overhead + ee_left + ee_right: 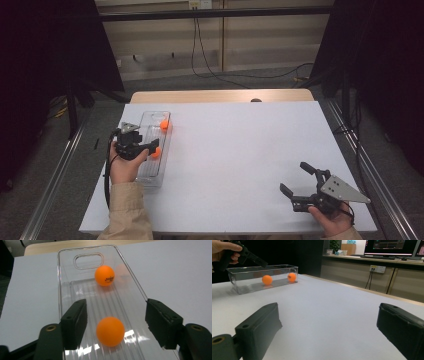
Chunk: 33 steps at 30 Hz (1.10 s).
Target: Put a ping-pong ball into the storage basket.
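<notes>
A clear plastic tray lies along the left side of the white table. Two orange balls are in it: one near its far end, one near the middle. My left gripper hangs over the tray above the nearer ball. In the left gripper view that ball rests on the tray floor below and between the jaws, which stand apart without touching it; the printed ball lies farther on. My right gripper rests open and empty at the front right.
The right gripper view looks across bare table at the tray with both balls and the left hand's gripper above it. Metal rails and cables run on the floor around the table.
</notes>
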Motion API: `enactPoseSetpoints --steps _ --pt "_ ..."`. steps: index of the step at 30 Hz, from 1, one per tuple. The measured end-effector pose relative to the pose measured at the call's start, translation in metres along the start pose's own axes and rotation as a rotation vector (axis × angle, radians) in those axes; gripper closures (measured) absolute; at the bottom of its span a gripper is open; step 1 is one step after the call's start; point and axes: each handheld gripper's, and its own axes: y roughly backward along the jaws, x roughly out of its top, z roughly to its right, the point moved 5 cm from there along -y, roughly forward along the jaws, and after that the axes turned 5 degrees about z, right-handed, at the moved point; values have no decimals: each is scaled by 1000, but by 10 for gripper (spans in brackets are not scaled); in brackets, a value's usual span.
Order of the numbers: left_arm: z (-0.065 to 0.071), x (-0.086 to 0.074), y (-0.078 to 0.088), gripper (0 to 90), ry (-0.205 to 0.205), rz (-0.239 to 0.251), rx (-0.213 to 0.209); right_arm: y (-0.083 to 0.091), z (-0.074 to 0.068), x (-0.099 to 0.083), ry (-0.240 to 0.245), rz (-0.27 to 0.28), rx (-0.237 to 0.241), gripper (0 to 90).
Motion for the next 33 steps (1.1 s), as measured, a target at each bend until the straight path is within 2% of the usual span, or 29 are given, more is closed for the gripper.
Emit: enactPoseSetpoints --steps 5,10,15,33 --pt "2 1 0 293 4 9 -1 1 0 0 -1 -1 -1 40" --pt "3 2 0 212 11 19 -3 0 0 0 -1 -1 -2 40" --pt "5 3 3 178 3 38 -8 0 0 0 -2 -2 -2 40" --pt "14 1 6 131 -30 68 -26 0 0 0 -2 -2 -2 40"
